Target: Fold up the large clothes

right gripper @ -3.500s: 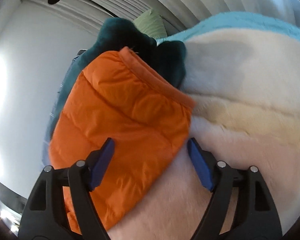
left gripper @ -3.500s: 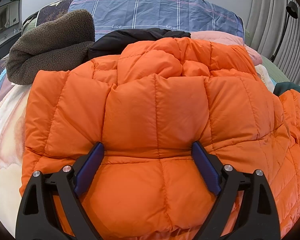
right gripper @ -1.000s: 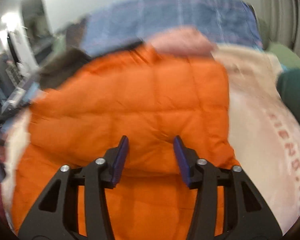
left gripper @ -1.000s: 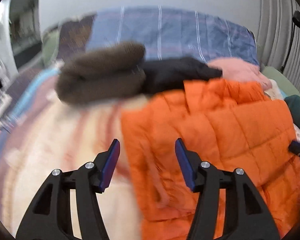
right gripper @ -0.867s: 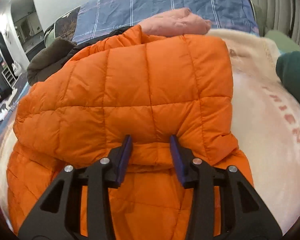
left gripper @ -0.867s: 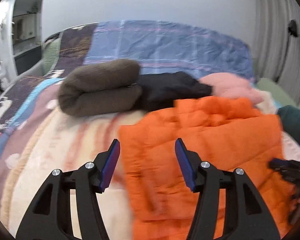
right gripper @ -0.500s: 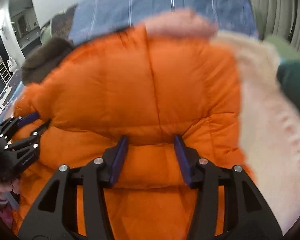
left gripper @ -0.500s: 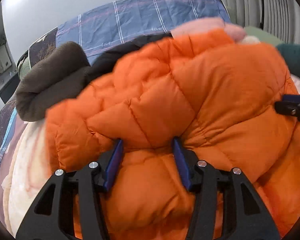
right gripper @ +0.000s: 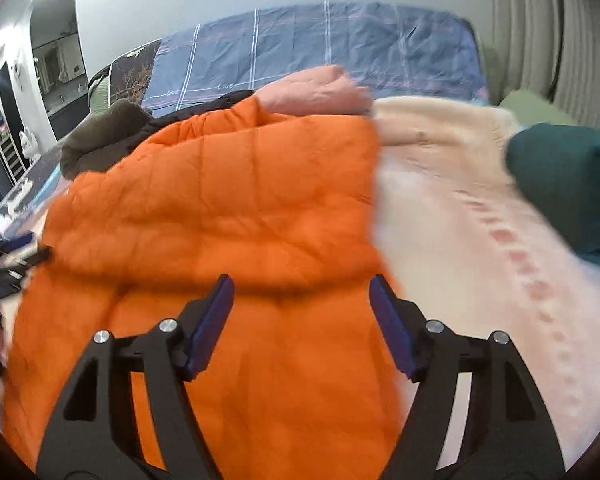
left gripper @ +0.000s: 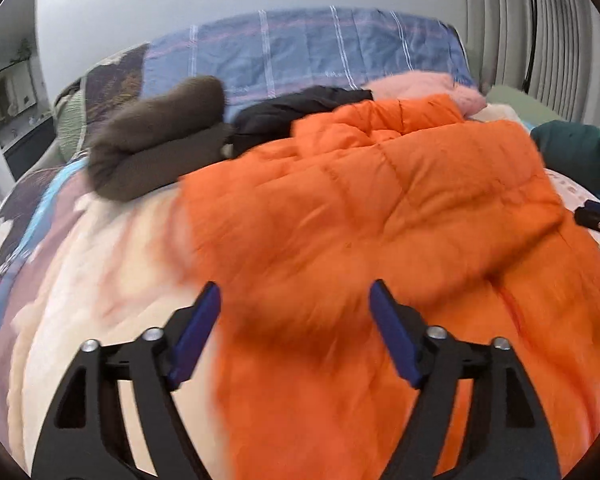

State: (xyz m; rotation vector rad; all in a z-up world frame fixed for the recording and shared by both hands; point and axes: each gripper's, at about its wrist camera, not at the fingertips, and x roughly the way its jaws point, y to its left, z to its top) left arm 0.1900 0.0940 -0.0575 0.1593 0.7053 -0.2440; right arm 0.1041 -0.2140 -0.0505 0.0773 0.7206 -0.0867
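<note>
Half a second ago both my tongs pinched folds of the orange puffer jacket (left gripper: 380,208); now they have let go and pulled back, and the jacket lies folded over on the bed's cream blanket (right gripper: 480,208). My left tongs (left gripper: 294,324) are opening, the blue pads wide apart, the jacket's near edge below the gap but not pressed. My right tongs (right gripper: 300,320) are opening too, above the jacket's lower layer, gripping nothing. Behind the jacket sit a brown fleece bundle (left gripper: 156,140), a black garment (left gripper: 292,110) and a pink one (right gripper: 316,90); a teal bundle (right gripper: 564,184) lies to the right
</note>
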